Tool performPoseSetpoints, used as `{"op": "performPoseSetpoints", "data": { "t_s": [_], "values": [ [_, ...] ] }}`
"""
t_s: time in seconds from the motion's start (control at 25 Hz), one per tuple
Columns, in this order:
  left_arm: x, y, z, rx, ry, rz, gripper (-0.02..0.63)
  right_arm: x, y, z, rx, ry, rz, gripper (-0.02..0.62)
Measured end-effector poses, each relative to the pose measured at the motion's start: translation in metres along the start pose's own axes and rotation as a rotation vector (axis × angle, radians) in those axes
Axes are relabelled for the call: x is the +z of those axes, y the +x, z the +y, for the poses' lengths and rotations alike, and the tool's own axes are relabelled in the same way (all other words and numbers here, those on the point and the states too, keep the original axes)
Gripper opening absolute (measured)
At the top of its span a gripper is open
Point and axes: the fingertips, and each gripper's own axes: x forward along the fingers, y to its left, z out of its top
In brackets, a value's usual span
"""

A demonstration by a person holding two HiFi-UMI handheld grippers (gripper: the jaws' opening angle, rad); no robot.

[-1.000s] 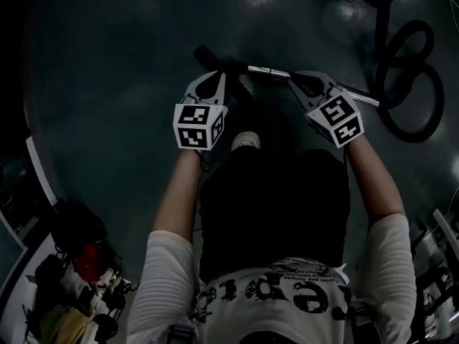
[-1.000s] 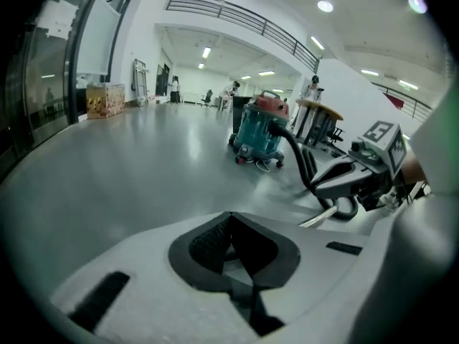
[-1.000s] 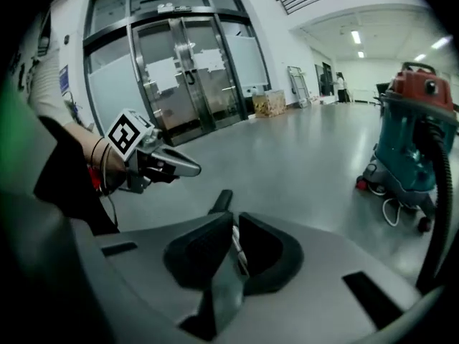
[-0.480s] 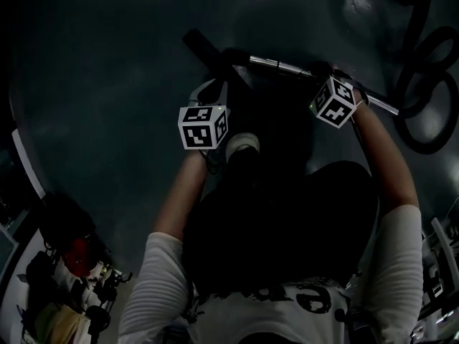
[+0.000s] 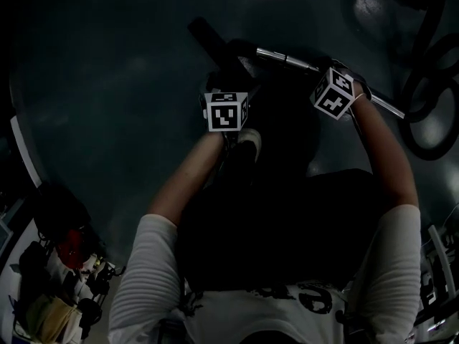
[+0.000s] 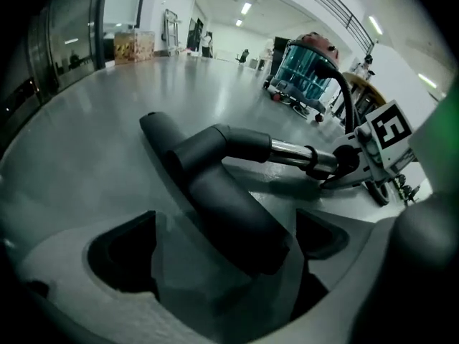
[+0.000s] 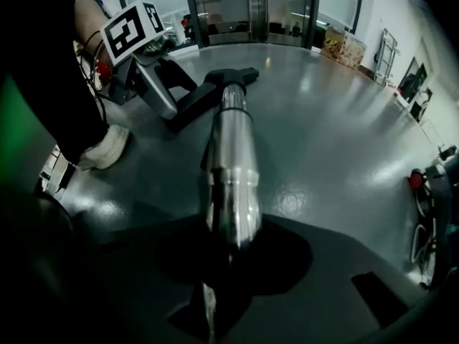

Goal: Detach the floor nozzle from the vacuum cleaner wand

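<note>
The black floor nozzle (image 5: 208, 38) lies on the grey floor, its angled neck (image 6: 215, 185) joined to the chrome wand (image 5: 287, 59). My left gripper (image 5: 229, 77) is over the neck, its jaws opening wide. The neck runs between them (image 6: 229, 249) and I see no pad pressing on it. My right gripper (image 5: 326, 72) sits on the wand further right, jaws closing. The chrome tube (image 7: 233, 149) runs straight into them (image 7: 229, 264) and looks clamped. Beyond it the nozzle (image 7: 222, 77) and the left gripper (image 7: 154, 84) show.
A black hose (image 5: 430, 70) coils at the upper right, with a vacuum canister (image 6: 308, 70) standing behind. The person's white shoe (image 5: 247, 142) is planted just below the nozzle neck. Bags and clutter (image 5: 64, 264) crowd the lower left. Glass doors (image 7: 251, 6) close the far side.
Both hands have dropped toward the vacuum. The left gripper shifted right, over the nozzle neck. The right gripper tipped steeply down onto the wand.
</note>
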Motion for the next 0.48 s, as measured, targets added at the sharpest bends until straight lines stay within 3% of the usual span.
{"op": "performPoseSetpoints", "data": {
  "t_s": [0.12,0.24,0.48],
  "values": [
    [0.004,0.007,-0.005,0.008,-0.006,-0.015,0.592,-0.004,-0.011,0.004,0.003,-0.015,-0.01,0.118],
    [0.019,0.003,-0.015,-0.061,-0.042,-0.071,0.592,0.0,-0.032,0.0,-0.022,-0.031,-0.032,0.118],
    [0.089,-0.036,-0.048,-0.222,-0.087,-0.36,0.591,0.026,-0.086,-0.007,-0.086,-0.046,-0.123,0.118]
  ]
}}
